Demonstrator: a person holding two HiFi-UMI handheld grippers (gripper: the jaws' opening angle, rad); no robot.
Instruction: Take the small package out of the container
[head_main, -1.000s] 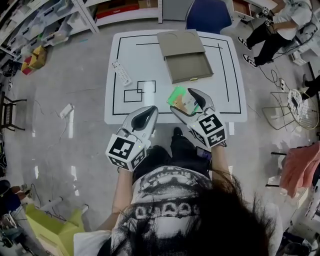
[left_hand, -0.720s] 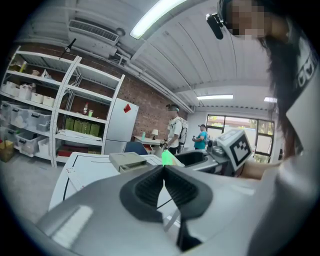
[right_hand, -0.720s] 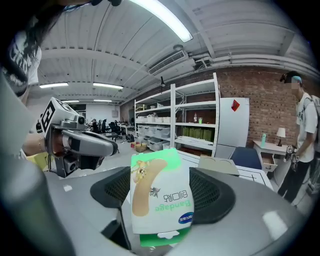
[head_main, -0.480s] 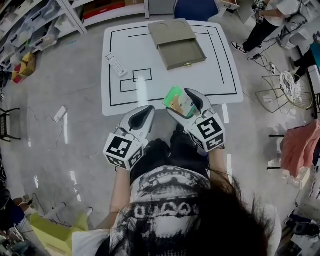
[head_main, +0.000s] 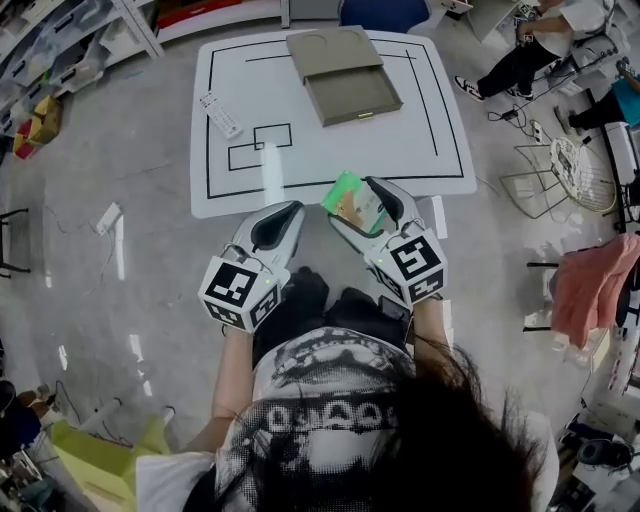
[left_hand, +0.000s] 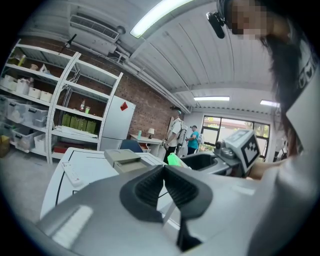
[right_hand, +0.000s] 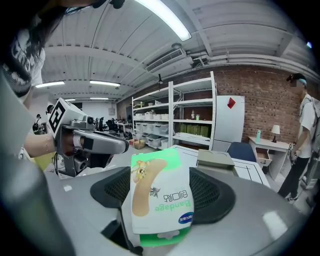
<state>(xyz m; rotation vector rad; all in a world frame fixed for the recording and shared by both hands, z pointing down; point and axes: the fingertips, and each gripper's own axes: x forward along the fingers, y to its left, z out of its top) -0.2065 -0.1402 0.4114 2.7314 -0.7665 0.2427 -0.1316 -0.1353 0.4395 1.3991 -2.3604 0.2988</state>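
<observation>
While the olive flat box (head_main: 341, 70) lies slid open on the white worktop (head_main: 420, 150), my right claw (head_main: 356, 205) grasps the green-and-white bandage packet (right_hand: 160, 197), my left claw (head_main: 287, 211) clenched.

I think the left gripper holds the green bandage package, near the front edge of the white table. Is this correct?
No, only the side is wrong. The right gripper holds the green bandage package, near the front edge of the white table. The right gripper view shows its fingers closed on the package, and the left gripper is shut and empty.
</observation>
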